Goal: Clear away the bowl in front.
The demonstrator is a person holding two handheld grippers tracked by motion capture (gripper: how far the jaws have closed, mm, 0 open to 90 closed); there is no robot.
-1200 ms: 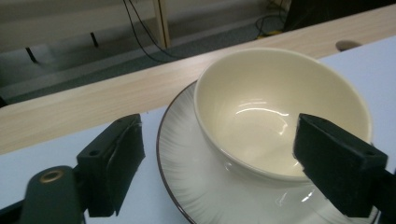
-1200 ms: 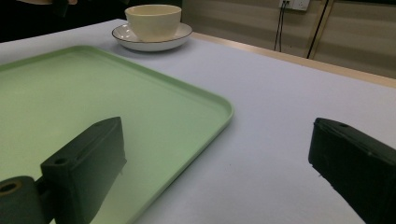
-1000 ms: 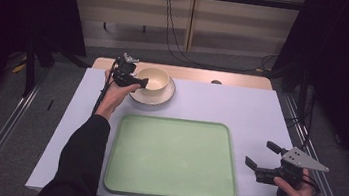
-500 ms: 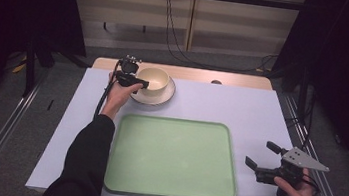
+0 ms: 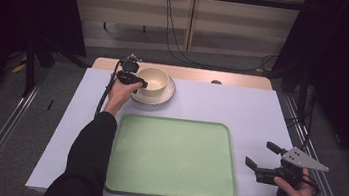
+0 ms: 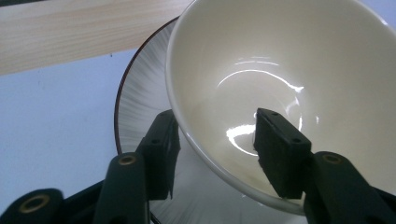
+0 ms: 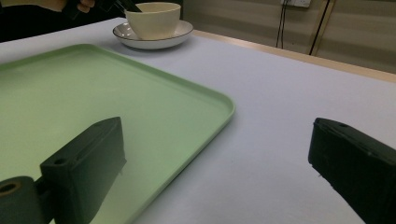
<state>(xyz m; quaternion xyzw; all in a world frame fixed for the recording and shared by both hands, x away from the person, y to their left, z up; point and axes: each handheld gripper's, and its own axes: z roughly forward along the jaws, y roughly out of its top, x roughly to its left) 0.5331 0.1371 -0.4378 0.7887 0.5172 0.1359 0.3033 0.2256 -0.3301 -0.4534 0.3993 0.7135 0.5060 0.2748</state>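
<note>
A cream bowl (image 5: 153, 79) stands on a dark-rimmed white plate (image 5: 162, 98) at the far left of the table. My left gripper (image 5: 137, 80) is at the bowl's left rim. In the left gripper view the bowl (image 6: 280, 70) has its wall between the jaws, one jaw outside over the plate (image 6: 140, 107) and one inside, with a wide gap, so the gripper (image 6: 215, 126) is open. My right gripper (image 5: 261, 154) is held open above the table at the near right, holding nothing. It (image 7: 219, 140) faces the bowl (image 7: 153, 18) from afar.
A large pale green tray (image 5: 175, 153) lies bare in the near middle of the white table (image 5: 242, 106); its corner (image 7: 219, 107) is just left of the right gripper. A wooden strip (image 5: 190, 74) runs along the far edge. Cables hang behind the table.
The left gripper has edged slightly right toward the bowl's rim. The right gripper has not moved.
</note>
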